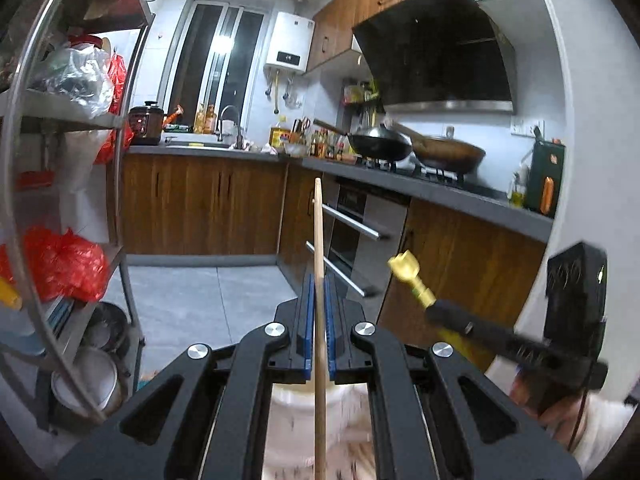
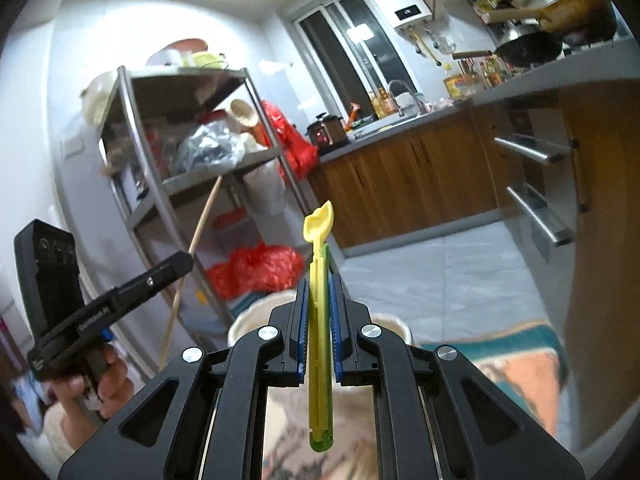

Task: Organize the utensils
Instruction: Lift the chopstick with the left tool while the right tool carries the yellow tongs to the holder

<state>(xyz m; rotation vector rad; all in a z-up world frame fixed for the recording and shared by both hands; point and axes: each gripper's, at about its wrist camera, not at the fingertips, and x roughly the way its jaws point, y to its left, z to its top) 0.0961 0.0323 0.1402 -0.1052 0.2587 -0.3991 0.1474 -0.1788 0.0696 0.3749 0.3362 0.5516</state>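
Observation:
My left gripper (image 1: pixel 319 284) is shut on a long wooden chopstick (image 1: pixel 319 264) that stands upright between the blue pads and runs down past the frame's bottom. My right gripper (image 2: pixel 318 284) is shut on a yellow-green plastic utensil (image 2: pixel 318 320) whose shaped tip points up. Each gripper shows in the other's view: the right one (image 1: pixel 436 308) with the yellow utensil tip (image 1: pixel 406 266) at right, the left one (image 2: pixel 188 258) with the chopstick (image 2: pixel 200 232) at left. A white round container (image 2: pixel 244 322) lies below both grippers, mostly hidden.
A steel shelf rack (image 1: pixel 120 184) with red bags and pots stands at left. Wooden cabinets, an oven with bar handles (image 1: pixel 352 224) and a counter with woks (image 1: pixel 380 144) run along the right. Grey tile floor (image 1: pixel 192 296) lies ahead. A patterned cloth (image 2: pixel 516 364) lies below.

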